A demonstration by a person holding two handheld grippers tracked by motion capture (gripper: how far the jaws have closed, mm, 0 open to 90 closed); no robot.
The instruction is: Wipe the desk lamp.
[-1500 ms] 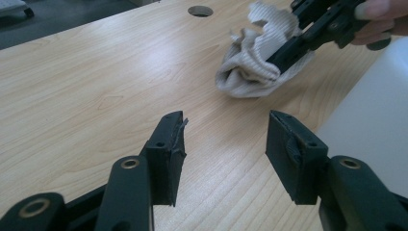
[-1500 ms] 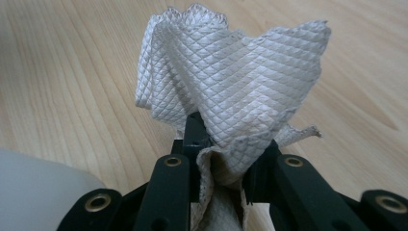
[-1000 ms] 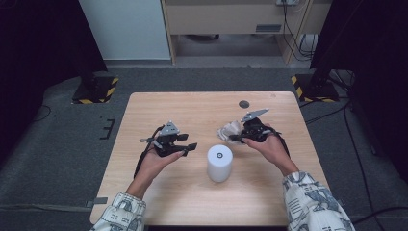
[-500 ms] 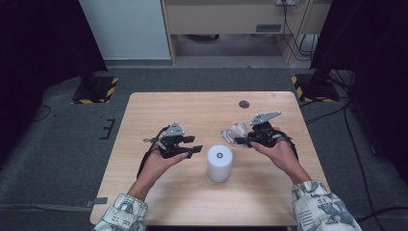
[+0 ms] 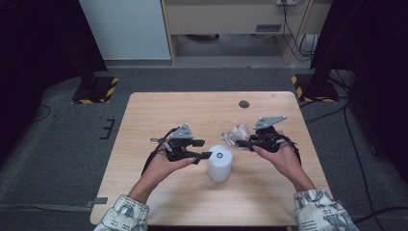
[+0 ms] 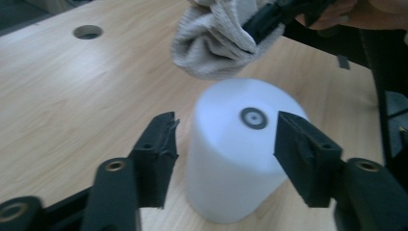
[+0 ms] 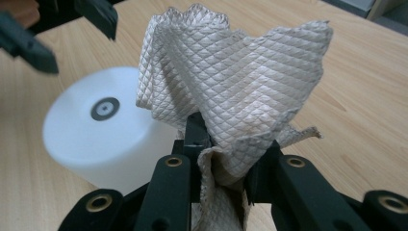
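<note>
Both grippers have lifted since earlier: the right gripper (image 5: 243, 142) clamps the cloth (image 5: 234, 134); the left gripper (image 5: 206, 149), jaws apart and just opening, flanks the cylinder (image 5: 219, 162).

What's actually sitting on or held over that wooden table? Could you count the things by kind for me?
White cylinder: 1
Beige quilted cloth, clamped in the right hand-held gripper: 1
Hand-held grippers, counting the left hand-held gripper with its jaws apart: 2
Total: 4
</note>
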